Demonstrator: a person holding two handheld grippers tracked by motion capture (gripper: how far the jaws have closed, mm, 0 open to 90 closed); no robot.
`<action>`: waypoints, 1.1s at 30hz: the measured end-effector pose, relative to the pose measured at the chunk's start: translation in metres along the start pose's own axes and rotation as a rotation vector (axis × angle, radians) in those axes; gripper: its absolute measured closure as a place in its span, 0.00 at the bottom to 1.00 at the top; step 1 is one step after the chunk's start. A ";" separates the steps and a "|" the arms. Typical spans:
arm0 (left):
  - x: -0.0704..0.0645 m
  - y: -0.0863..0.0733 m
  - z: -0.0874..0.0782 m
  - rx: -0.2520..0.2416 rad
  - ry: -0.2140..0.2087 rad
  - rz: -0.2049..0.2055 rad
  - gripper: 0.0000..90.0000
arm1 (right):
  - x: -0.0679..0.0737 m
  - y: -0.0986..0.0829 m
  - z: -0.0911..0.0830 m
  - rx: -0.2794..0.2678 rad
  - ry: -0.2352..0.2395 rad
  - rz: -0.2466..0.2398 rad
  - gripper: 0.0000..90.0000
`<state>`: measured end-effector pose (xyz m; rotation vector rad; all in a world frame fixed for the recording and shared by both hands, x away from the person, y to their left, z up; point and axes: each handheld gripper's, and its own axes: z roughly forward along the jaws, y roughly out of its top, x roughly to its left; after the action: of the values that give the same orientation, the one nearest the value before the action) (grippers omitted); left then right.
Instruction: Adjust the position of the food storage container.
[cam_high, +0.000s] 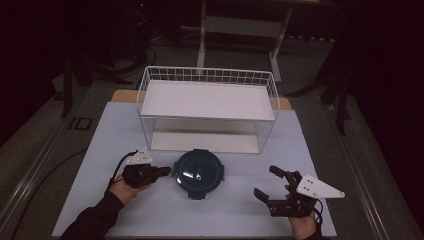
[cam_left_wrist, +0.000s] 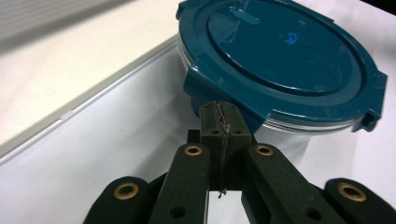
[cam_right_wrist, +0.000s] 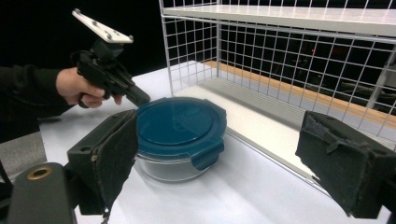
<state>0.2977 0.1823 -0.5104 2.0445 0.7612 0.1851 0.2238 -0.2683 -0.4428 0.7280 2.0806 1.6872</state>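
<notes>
Scene: a white desk (cam_high: 150, 215) is seen from above, with a white wire rack (cam_high: 207, 107) standing at its far side.
Container: a round glass container with a dark teal clip-on lid (cam_high: 198, 172) is placed on the desk just in front of the rack, between the two grippers.
Left gripper: the left gripper (cam_high: 162, 171) is held level at the container's left side; its fingers (cam_left_wrist: 219, 123) are pressed together with nothing between them, their tips right at a lid clip, touching it or just short of it.
Right gripper: the right gripper (cam_high: 269, 182) is held well apart from the container, on the desk's right; its fingers (cam_right_wrist: 109, 158) are spread wide and empty.
Key relation: the container lies straight ahead of the left gripper's fingers, to their right across the desk, and the left hand is clearly the nearer one.
Axis: being round, the container has no long axis; the four lid clips are the only features that give it direction.
Judgement: the closed left tips seem set to push or pry at the near clip.
</notes>
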 end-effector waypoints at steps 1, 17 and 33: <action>0.000 0.000 0.002 0.002 -0.007 0.003 1.00 | 0.000 0.000 0.000 0.001 0.001 0.000 0.14; -0.008 0.005 0.007 -0.004 -0.014 -0.005 1.00 | -0.001 -0.002 0.004 0.014 0.004 -0.004 0.14; -0.017 0.010 0.018 0.002 -0.056 0.016 1.00 | -0.006 -0.003 -0.002 -0.018 -0.098 -0.001 0.14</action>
<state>0.2963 0.1559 -0.5095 2.0493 0.7110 0.1356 0.2268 -0.2734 -0.4456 0.7883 1.9967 1.6334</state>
